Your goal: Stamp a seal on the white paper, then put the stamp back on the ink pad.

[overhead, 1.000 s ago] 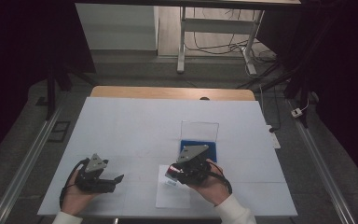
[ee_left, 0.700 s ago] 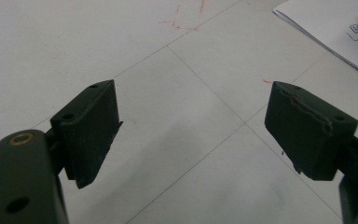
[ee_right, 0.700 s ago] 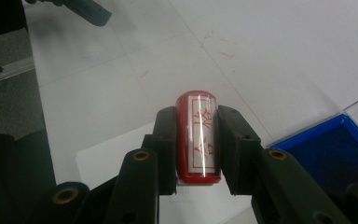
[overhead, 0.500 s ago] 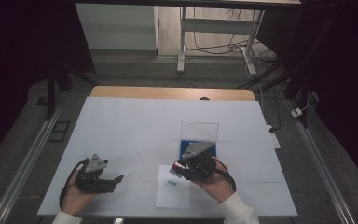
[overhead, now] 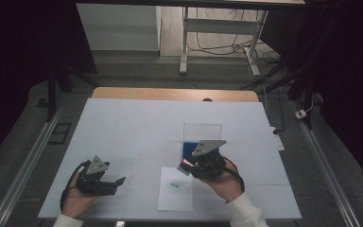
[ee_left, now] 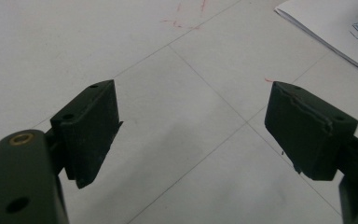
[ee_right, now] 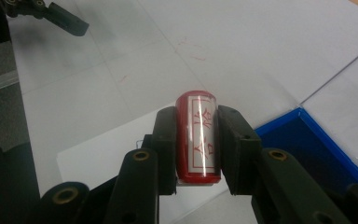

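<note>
The right tongs (ee_right: 196,140) are clamping a little red cylinder stamp (ee_right: 198,135), a red body with a white label and red characters running down it. The jaws are squeezing it from both sides and it's sticking out past the tips. In the high view the right tongs (overhead: 185,166) are hanging just over the top right corner of a white sheet of paper (overhead: 176,193), which is lying flat near the front edge of the desk (overhead: 123,127). There's a small printed label (overhead: 173,185) on that sheet. Right behind the stamp a blue tray (ee_right: 317,149) is sitting on the desk, and in the high view a clear lid (overhead: 202,130) is standing up at its far side.

Over on the other side, the left tongs (ee_left: 191,130) are gaping wide with nothing between the jaws, just bare white desk with faint seam lines and a few red marks (ee_left: 186,23). In the high view the left tongs (overhead: 117,183) are resting low near the front left of the desk, well apart from the paper, pointing toward it.
</note>
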